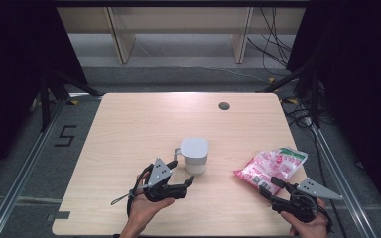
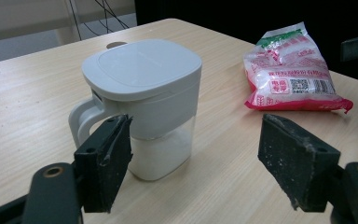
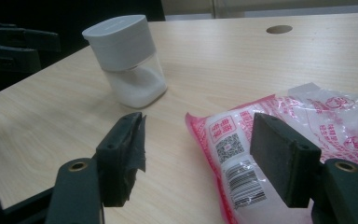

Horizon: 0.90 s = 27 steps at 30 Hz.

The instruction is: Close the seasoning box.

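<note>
The left gripper [image 1: 190, 181], jaws spread and empty, is nearing the white lidded plastic jug [image 1: 195, 155]; it should square up on the handle. The right gripper [image 1: 269, 189], also spread, is straddling the pink plastic bag [image 1: 270, 166] right of the jug.

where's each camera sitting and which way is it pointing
High view: above the person's side, looking forward and down on the table; both forearms, left gripper and right gripper show.
Left gripper view: rides the left gripper, looking along its open jaws at the white container.
Right gripper view: rides the right gripper, looking along its open jaws over the pink bag.
Shared: both gripper views show container and bag.
</note>
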Tool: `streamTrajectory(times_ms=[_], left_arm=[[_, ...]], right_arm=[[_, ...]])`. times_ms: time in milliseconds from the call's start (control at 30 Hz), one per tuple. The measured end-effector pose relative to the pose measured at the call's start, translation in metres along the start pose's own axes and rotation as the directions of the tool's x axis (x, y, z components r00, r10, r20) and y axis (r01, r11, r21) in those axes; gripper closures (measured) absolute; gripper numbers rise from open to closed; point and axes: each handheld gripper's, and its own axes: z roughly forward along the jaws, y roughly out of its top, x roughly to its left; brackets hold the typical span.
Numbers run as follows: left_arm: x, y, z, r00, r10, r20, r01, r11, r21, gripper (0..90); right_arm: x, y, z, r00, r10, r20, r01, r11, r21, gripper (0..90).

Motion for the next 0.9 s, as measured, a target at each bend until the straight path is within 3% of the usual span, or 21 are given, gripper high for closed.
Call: streamTrajectory(times_ms=[67, 100, 200, 233, 300, 500, 533, 567, 600, 633, 700, 733, 800, 833, 900], left_arm=[[0.000, -0.002, -0.001, 1.0000, 0.009, 0.000, -0.009, 1.0000, 0.001, 24.9], [0.000, -0.003, -0.001, 0.9999, 0.010, 0.005, -0.010, 0.9999, 0.003, 24.7], [-0.002, -0.006, -0.004, 0.9999, 0.007, -0.008, -0.007, 0.9999, 0.008, 24.7], [-0.002, -0.007, -0.004, 0.9999, 0.011, -0.008, -0.011, 0.9999, 0.009, 24.7], [-0.002, -0.009, -0.006, 0.9998, 0.020, -0.004, -0.020, 0.9997, 0.016, 24.7], [-0.005, -0.016, -0.007, 1.0000, 0.005, 0.001, -0.005, 0.9999, 0.015, 24.6], [-0.006, -0.017, -0.007, 1.0000, 0.008, -0.004, -0.008, 0.9997, 0.024, 24.6], [-0.006, -0.018, -0.007, 1.0000, 0.009, 0.002, -0.009, 0.9997, 0.023, 24.6], [-0.007, -0.019, -0.007, 0.9999, 0.015, 0.001, -0.015, 0.9995, 0.028, 24.4], [-0.007, -0.020, -0.006, 0.9999, 0.007, 0.009, -0.007, 0.9997, 0.021, 24.3], [-0.008, -0.023, -0.007, 0.9999, 0.014, 0.001, -0.014, 0.9994, 0.030, 24.2], [-0.008, -0.024, -0.008, 0.9999, 0.015, 0.005, -0.016, 0.9992, 0.038, 24.1], [-0.008, -0.029, -0.008, 1.0000, 0.006, 0.008, -0.006, 0.9994, 0.034, 24.0], [-0.008, -0.030, -0.009, 1.0000, 0.005, 0.006, -0.005, 0.9991, 0.041, 23.9], [-0.007, -0.034, -0.012, 0.9999, 0.014, -0.005, -0.014, 0.9983, 0.056, 23.9]], right_arm=[[0.002, 0.000, 0.000, 1.0000, 0.009, -0.002, -0.009, 1.000, 0.013, 35.6], [0.002, 0.000, 0.001, 0.9996, 0.013, -0.027, -0.013, 1.000, 0.018, 35.5], [0.005, 0.000, 0.001, 0.9999, -0.001, -0.013, 0.002, 0.999, 0.042, 35.2], [0.009, -0.001, 0.001, 0.9987, 0.038, -0.035, -0.037, 0.999, 0.024, 35.2], [0.008, 0.000, 0.001, 0.9998, -0.008, -0.020, 0.009, 0.999, 0.033, 35.1], [0.013, -0.002, 0.005, 0.9972, -0.042, -0.062, 0.045, 0.998, 0.037, 34.2], [0.017, -0.002, 0.004, 0.9976, -0.008, -0.069, 0.013, 0.997, 0.073, 33.9], [0.016, -0.003, 0.006, 0.9962, -0.042, -0.077, 0.047, 0.997, 0.061, 33.9], [0.021, -0.004, 0.006, 0.9970, -0.005, -0.077, 0.011, 0.997, 0.073, 33.7], [0.019, -0.004, 0.008, 0.9950, -0.056, -0.083, 0.062, 0.996, 0.063, 33.4], [0.024, -0.005, 0.009, 0.9935, -0.035, -0.109, 0.044, 0.996, 0.083, 32.5], [0.025, -0.006, 0.010, 0.9907, -0.051, -0.126, 0.062, 0.994, 0.090, 32.4], [0.028, -0.007, 0.011, 0.9887, -0.093, -0.117, 0.105, 0.989, 0.100, 32.0], [0.033, -0.008, 0.011, 0.9893, -0.056, -0.135, 0.073, 0.989, 0.129, 31.9], [0.034, -0.009, 0.012, 0.9846, -0.105, -0.139, 0.124, 0.983, 0.137, 31.6]])
